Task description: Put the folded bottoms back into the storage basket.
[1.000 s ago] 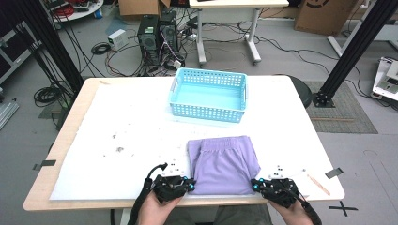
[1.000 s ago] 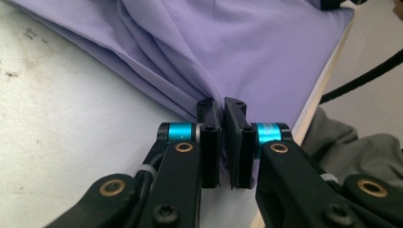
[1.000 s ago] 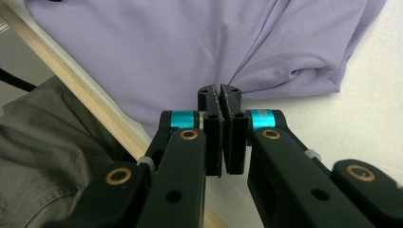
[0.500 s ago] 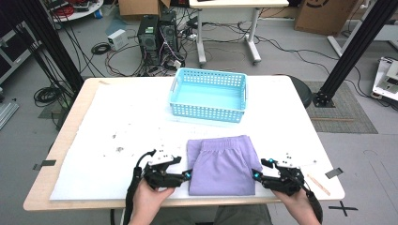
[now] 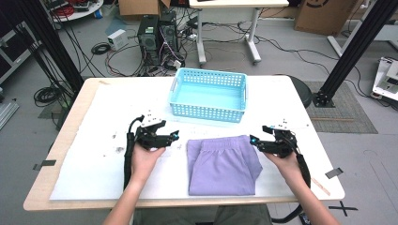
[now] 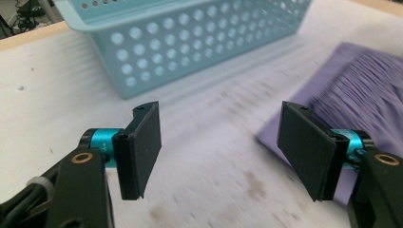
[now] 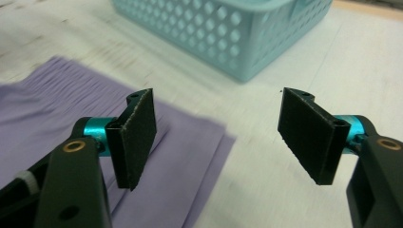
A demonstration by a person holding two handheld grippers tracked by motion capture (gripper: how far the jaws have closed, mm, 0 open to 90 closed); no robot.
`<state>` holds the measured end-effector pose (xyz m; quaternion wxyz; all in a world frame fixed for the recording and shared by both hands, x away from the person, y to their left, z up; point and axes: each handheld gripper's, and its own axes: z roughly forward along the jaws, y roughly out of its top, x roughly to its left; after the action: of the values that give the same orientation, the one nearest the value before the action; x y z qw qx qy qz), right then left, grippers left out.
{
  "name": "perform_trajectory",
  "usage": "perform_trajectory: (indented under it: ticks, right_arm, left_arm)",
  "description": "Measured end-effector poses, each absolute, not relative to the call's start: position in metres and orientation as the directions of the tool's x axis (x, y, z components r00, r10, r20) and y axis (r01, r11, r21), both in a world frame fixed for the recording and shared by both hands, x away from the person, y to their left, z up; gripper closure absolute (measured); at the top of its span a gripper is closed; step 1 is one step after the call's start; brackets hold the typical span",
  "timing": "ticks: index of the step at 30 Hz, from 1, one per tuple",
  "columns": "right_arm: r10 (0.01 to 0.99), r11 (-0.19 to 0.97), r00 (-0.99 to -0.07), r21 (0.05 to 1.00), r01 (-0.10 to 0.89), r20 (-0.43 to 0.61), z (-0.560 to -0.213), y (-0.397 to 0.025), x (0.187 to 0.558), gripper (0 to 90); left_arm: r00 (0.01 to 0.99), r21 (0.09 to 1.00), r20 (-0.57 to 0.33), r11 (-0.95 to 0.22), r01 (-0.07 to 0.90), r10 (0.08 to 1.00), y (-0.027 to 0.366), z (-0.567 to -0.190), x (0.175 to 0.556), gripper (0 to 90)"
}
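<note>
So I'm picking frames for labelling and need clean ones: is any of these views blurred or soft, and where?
High view: soft but even, no glare, the folded lilac fabric shorts readable. Left gripper view: motion streaks smear the white table surface and the perforated light-blue plastic basket, while the left gripper stays sharp. Right gripper view: milder smear on the shorts' waistband; the right gripper is crisp.

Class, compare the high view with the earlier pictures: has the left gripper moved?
Yes. The left gripper has moved forward from the table's near edge toward the blue basket, and now sits left of the purple shorts' waistband.
</note>
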<state>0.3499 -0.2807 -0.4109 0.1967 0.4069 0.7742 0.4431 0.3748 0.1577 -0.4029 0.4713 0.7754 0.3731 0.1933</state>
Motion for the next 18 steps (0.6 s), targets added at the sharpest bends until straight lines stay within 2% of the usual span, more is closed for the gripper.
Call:
perform_trajectory:
  ticks: [7,9,13,16,18]
  right_arm:
    - [0.812,0.312,-0.583,0.828,0.465,0.021,-0.410,-0.270,0.391,30.4]
    - [0.813,0.341,-0.582,0.824,0.453,-0.017,-0.411,-0.268,0.399,36.2]
    - [0.806,0.346,-0.592,0.821,0.454,-0.012,-0.418,-0.265,0.416,36.4]
    - [0.799,0.357,-0.601,0.812,0.461,-0.010,-0.421,-0.262,0.427,36.4]
    - [0.795,0.370,-0.606,0.807,0.461,-0.018,-0.423,-0.259,0.433,36.8]
  left_arm:
    - [0.603,0.881,-0.152,-0.169,0.442,0.783,0.176,-0.411,0.421,28.1]
    - [0.602,0.867,-0.134,-0.201,0.456,0.787,0.178,-0.416,0.433,28.1]
    - [0.626,0.867,-0.104,-0.239,0.438,0.773,0.178,-0.422,0.452,28.1]
    - [0.651,0.851,-0.127,-0.254,0.459,0.749,0.174,-0.425,0.466,28.1]
    - [0.642,0.863,-0.091,-0.261,0.432,0.762,0.170,-0.428,0.470,29.5]
